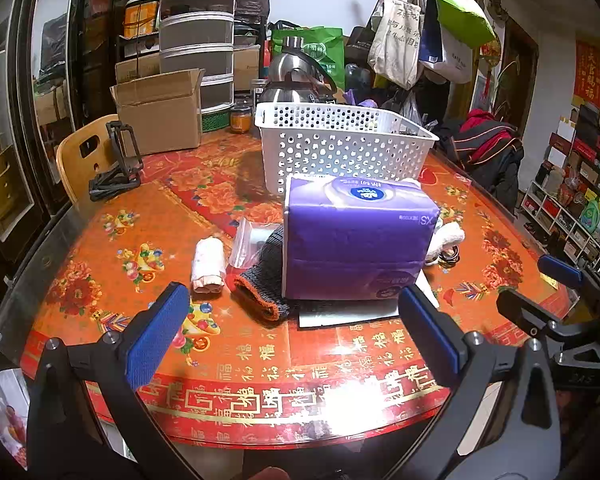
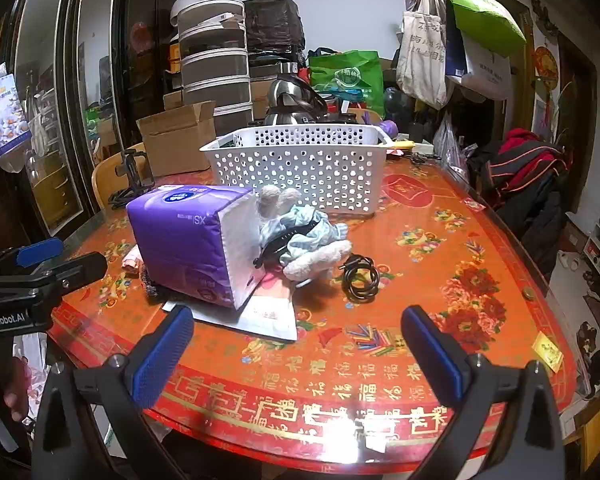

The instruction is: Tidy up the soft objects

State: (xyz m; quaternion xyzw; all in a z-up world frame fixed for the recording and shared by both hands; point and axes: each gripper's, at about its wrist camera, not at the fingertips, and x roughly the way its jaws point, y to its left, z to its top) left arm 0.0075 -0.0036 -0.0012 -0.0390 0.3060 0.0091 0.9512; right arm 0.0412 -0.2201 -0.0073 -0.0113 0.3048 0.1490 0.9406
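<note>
A purple tissue pack (image 1: 358, 236) (image 2: 188, 240) lies in the middle of the red table, in front of a white perforated basket (image 1: 340, 146) (image 2: 300, 166). Left of the pack lie a rolled pink cloth (image 1: 209, 262) and a grey knitted glove with an orange cuff (image 1: 266, 280). A plush toy in pale blue cloth (image 2: 304, 236) leans against the pack's right end. My left gripper (image 1: 296, 336) hovers open over the near table edge, short of the glove and pack. My right gripper (image 2: 300, 354) is open too, nothing between its fingers.
A black cable coil (image 2: 360, 276) lies right of the toy, and white papers (image 2: 260, 316) stick out under the pack. A clear zip bag (image 1: 252, 242) sits by the glove. A cardboard box (image 1: 160, 116), a black phone stand (image 1: 118, 160) and a kettle (image 1: 296, 80) stand further back.
</note>
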